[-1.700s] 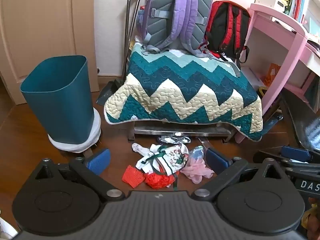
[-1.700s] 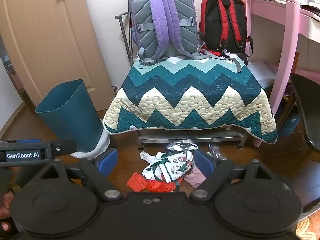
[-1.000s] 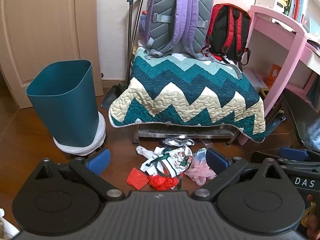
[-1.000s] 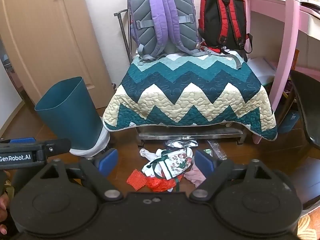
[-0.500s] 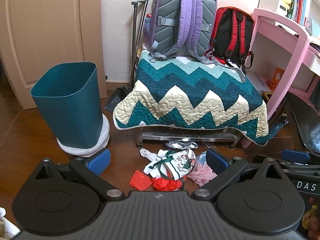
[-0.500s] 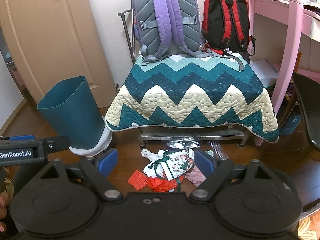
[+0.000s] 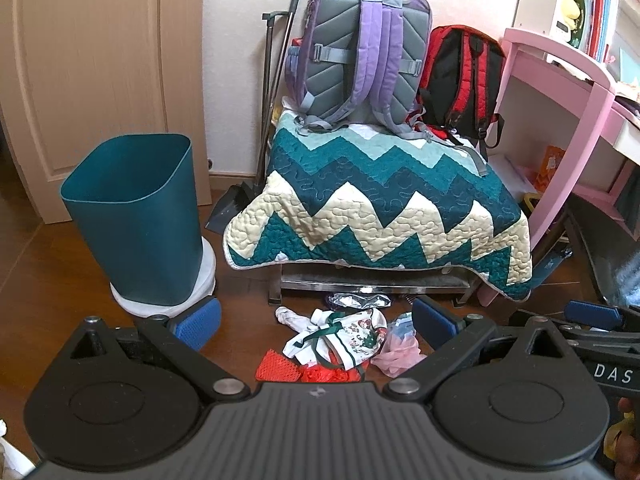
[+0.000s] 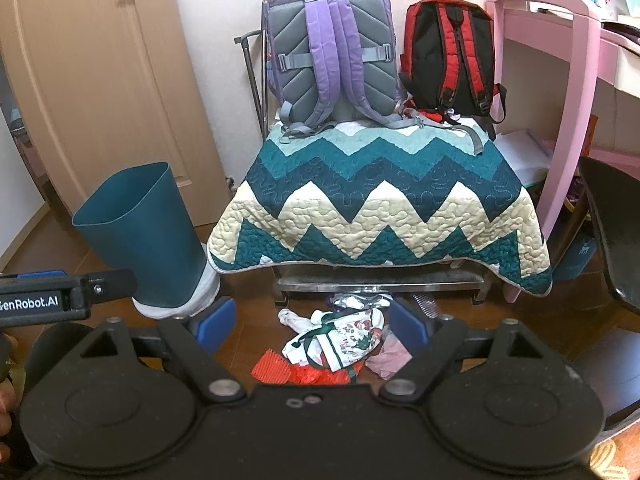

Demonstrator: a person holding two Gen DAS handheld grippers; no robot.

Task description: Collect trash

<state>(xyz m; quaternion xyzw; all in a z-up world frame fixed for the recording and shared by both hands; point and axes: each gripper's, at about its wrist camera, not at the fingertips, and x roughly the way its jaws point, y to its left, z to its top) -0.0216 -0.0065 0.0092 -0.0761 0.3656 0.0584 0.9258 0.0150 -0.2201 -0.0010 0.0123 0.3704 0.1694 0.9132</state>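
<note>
A heap of trash lies on the wooden floor before the quilt-covered bench: a white printed bag (image 7: 344,336) (image 8: 340,338), red netting (image 7: 280,370) (image 8: 272,368), a pink wrapper (image 7: 400,354) (image 8: 388,358) and a silver foil wrapper (image 7: 358,300) (image 8: 360,300). A teal bin (image 7: 136,216) (image 8: 136,232) with a white liner stands at the left. My left gripper (image 7: 316,322) and right gripper (image 8: 312,322) both hang open above the heap, holding nothing.
The bench carries a zigzag quilt (image 7: 376,204), a purple backpack (image 7: 360,48) and a red-black backpack (image 7: 460,80). A dustpan and broom (image 7: 244,200) lean by the wall. A pink desk (image 7: 568,92) and a dark chair (image 8: 612,232) stand right; a door (image 8: 96,80) left.
Both cameras have drifted slightly back and leftward, so the bin, bench and trash sit a little further right and lower in view. Both grippers stay open and empty.
</note>
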